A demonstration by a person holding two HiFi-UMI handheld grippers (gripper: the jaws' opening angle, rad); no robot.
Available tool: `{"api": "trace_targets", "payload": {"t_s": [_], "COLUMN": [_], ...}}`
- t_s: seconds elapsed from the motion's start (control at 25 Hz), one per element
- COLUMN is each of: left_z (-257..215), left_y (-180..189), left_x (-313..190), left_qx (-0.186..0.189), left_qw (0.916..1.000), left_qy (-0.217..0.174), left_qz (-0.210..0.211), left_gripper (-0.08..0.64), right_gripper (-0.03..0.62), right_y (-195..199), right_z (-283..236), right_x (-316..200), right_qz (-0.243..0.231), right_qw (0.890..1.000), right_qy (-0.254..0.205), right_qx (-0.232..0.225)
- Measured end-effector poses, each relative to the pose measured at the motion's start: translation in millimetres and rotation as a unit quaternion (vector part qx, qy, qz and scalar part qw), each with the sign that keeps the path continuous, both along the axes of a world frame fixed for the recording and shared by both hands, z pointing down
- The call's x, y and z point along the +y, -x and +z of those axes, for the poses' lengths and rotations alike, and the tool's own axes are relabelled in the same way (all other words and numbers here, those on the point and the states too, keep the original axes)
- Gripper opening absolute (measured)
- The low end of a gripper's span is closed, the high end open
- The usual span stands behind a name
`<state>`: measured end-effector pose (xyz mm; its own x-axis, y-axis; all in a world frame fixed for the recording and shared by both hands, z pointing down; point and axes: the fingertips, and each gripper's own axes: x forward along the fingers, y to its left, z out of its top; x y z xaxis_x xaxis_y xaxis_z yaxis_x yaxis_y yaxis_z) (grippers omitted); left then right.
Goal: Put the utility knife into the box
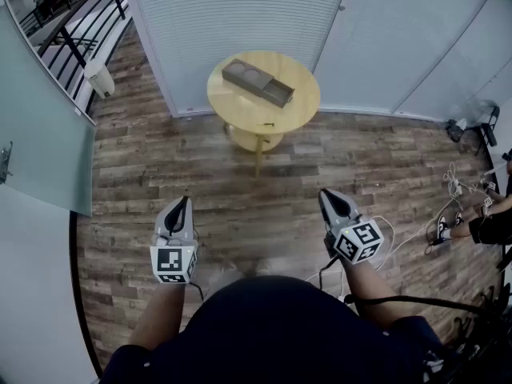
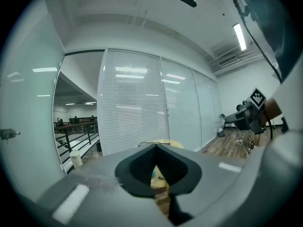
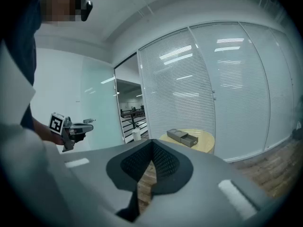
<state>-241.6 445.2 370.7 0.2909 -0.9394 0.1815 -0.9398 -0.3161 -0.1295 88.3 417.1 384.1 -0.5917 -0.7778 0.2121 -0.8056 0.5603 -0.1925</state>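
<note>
A round yellow table (image 1: 300,106) stands ahead by the blind-covered glass wall. On it lies a grey-brown box (image 1: 258,82) with its drawer pulled partly out; the same box (image 3: 183,137) shows in the right gripper view. A small dark object (image 1: 266,124), possibly the utility knife, rests near the table's front edge. My left gripper (image 1: 184,202) and right gripper (image 1: 326,194) hover side by side over the wooden floor, well short of the table. Both have their jaws together with nothing held. The left gripper view shows only a sliver of the table (image 2: 166,143).
A white bin (image 1: 99,77) stands left of the table beside a glass partition (image 1: 40,134). Cables (image 1: 448,194) trail over the floor at right, where a seated person's leg (image 1: 480,227) and a chair (image 1: 480,122) show. Bare wooden floor lies between me and the table.
</note>
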Motion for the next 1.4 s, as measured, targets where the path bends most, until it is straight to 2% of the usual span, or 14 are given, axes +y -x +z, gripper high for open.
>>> {"api": "trace_targets", "payload": {"t_s": [0.24,0.44,0.64,0.8,0.92,1.16,1.28,1.4], "left_z": [-27,-33,-16,-2,2,-8,-9,-8], "left_y": [-20,-50,-85,-93,-94,-105,-119,-120], "left_x": [-2,-9,-16,-32,-68,-172,-218,-269], "left_qx": [-0.013,-0.010,0.000,-0.005,-0.006,-0.020,-0.037,-0.030], "left_qw": [0.9995,0.9993,0.9998,0.9999,0.9998,0.9975,0.9938,0.9922], "left_qy": [-0.028,-0.034,-0.021,-0.004,-0.005,-0.023,-0.032,-0.027], "left_qz": [-0.004,-0.009,0.001,0.011,0.021,0.063,0.100,0.118], "left_gripper": [0.003,0.003,0.003,0.003,0.003,0.003,0.003,0.003], "right_gripper": [0.007,0.008,0.008,0.008,0.008,0.008,0.008,0.008], "right_y": [-36,-55,-68,-71,-75,-71,-78,-75], "right_z": [-10,-11,12,22,29,40,38,33], "right_x": [-7,-11,-21,-40,-64,-134,-174,-223], "right_qz": [0.019,0.007,0.007,0.012,0.016,0.037,0.062,0.084], "right_qw": [0.999,0.999,1.000,1.000,1.000,0.999,0.998,0.996], "right_qy": [-0.022,-0.037,-0.024,-0.013,-0.013,-0.008,-0.015,-0.014], "right_qx": [-0.013,-0.011,-0.009,-0.008,-0.006,0.003,0.019,0.022]}}
